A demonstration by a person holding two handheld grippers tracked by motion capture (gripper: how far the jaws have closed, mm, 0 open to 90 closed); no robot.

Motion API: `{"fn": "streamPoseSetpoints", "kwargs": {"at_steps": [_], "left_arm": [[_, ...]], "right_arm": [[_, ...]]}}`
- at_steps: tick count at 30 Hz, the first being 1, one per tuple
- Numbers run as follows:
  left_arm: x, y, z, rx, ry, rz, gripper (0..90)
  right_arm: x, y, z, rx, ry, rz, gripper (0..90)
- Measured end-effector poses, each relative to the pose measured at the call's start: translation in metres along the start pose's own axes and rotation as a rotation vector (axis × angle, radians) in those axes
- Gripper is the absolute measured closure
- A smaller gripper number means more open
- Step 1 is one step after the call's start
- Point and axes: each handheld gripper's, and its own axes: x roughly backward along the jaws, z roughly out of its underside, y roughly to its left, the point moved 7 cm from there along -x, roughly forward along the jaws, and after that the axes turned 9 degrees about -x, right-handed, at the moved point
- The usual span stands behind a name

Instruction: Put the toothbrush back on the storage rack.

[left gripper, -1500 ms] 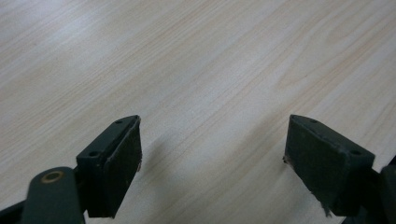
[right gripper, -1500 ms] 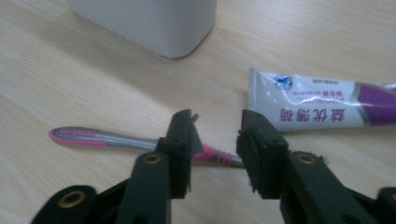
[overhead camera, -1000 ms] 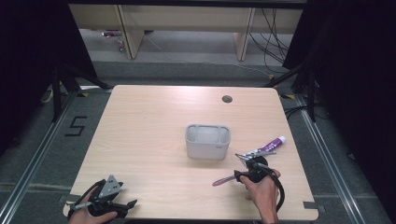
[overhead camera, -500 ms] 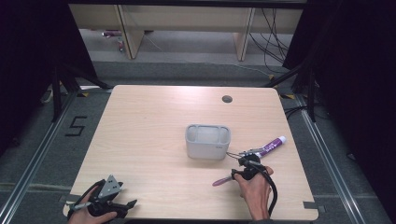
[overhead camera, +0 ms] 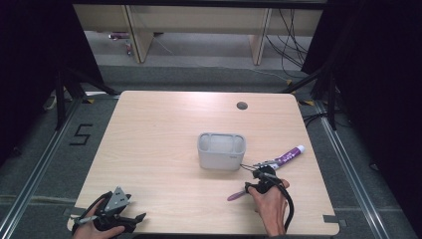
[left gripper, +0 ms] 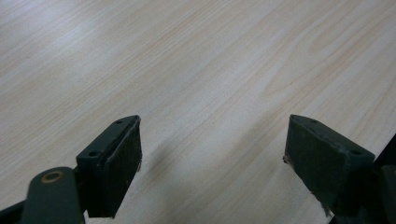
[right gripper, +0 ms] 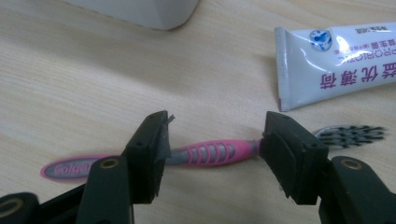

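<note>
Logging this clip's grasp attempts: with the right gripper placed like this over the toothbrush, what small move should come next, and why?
Probably lower slightly and close. In the right gripper view, the right gripper is open, its fingers straddling the pink toothbrush at mid-handle, and the brush lies flat on the table, not yet gripped. The toothpaste tube lies apart, beyond the bristles, so closing should catch the handle alone.

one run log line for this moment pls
right gripper: jaws open astride pink toothbrush flat on wooden table | left gripper: open, idle | white toothpaste tube beside | grey holder behind
</note>
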Motion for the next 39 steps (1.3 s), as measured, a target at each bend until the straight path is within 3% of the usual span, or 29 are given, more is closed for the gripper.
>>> {"fn": "streamPoseSetpoints", "kwargs": {"at_steps": [5,12,13,15,18,19,20,22,23,36,37,38,39], "left_arm": [[0.0,0.001,0.001,-0.01,0.009,0.001,18.1],[0.0,0.0,0.001,-0.01,0.008,0.0,18.2],[0.0,0.001,0.0,-0.01,0.007,0.0,18.2],[0.001,0.001,0.001,-0.01,0.009,0.0,18.2],[0.0,0.0,0.001,-0.01,0.009,0.0,18.1],[-0.001,0.0,-0.001,0.012,-0.009,-0.008,18.1],[-0.002,-0.001,-0.001,0.02,-0.019,-0.01,18.2],[-0.001,-0.001,-0.001,0.018,-0.014,-0.004,18.2],[0.001,0.001,0.001,-0.014,0.011,0.001,18.1],[0.0,0.001,0.001,-0.011,0.011,-0.002,18.1],[-0.002,-0.001,-0.001,0.021,-0.015,-0.009,18.1],[0.0,0.0,0.001,-0.007,0.007,0.003,18.1],[0.0,0.0,0.001,-0.009,0.009,-0.002,18.1]], "right_arm": [[-0.002,-0.004,0.007,0.04,0.029,-0.001,41.5],[0.004,-0.006,0.016,0.11,0.064,-0.007,47.4],[0.007,-0.005,0.018,0.088,0.089,-0.002,47.9],[0.006,-0.007,0.02,0.108,0.108,-0.016,48.2],[0.01,-0.007,0.023,0.09,0.139,-0.02,50.4],[0.011,-0.009,0.023,0.127,0.143,-0.033,50.5],[0.012,-0.006,0.025,0.088,0.167,-0.041,50.4],[0.012,-0.008,0.026,0.084,0.2,-0.029,51.1],[0.013,-0.009,0.026,0.09,0.205,-0.031,52.9],[0.019,-0.016,0.032,0.127,0.307,-0.07,61.2],[0.019,-0.017,0.032,0.133,0.318,-0.072,62.0],[0.02,-0.016,0.032,0.137,0.328,-0.075,63.1],[0.019,-0.017,0.032,0.15,0.332,-0.086,63.8]]}}
